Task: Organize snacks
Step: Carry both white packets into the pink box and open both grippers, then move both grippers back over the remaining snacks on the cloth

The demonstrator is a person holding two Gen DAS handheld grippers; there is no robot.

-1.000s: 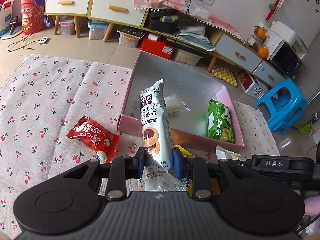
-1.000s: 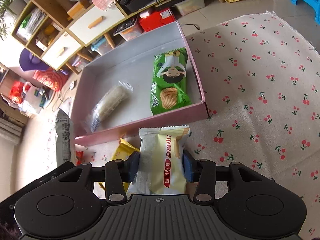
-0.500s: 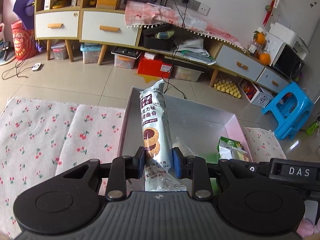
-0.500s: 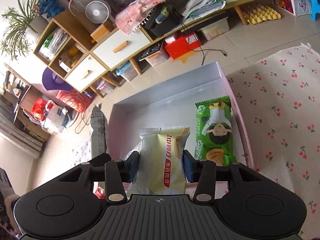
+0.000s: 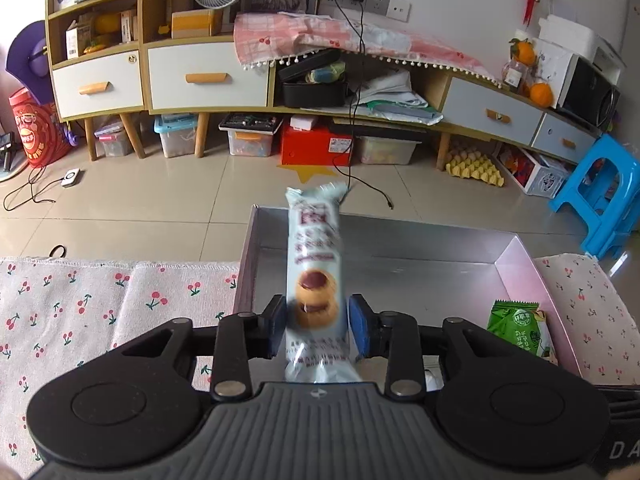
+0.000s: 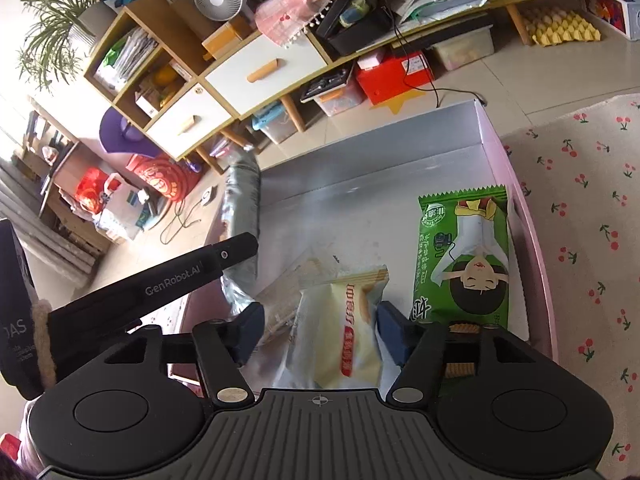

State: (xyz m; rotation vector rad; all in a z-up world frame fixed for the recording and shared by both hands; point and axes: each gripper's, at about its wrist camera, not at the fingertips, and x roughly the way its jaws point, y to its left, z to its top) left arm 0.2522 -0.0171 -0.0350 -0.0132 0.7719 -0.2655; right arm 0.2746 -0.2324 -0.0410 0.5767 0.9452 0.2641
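My left gripper [image 5: 316, 330] has its jaws apart over the pink box [image 5: 520, 280]. The long pale-blue cookie pack [image 5: 316, 276] stands blurred between the fingers with gaps on both sides. My right gripper [image 6: 320, 330] is also open over the box [image 6: 520, 200], and the pale yellow snack pack [image 6: 344, 336] lies loose between its fingers, blurred. A green snack pack [image 6: 464, 256] lies in the box at the right, also in the left wrist view [image 5: 518, 326]. A clear-wrapped snack [image 6: 288, 292] lies under the yellow one.
The box sits on a cherry-print cloth [image 5: 100, 300] on the floor. The left gripper's body [image 6: 160, 280] and the cookie pack [image 6: 242, 208] show at the left of the right wrist view. A blue stool [image 5: 600, 196] and low cabinets [image 5: 208, 76] stand beyond.
Both grippers have moved forward over the box and opened. The cookie pack and the yellow pack have come loose between the fingers and are blurred.
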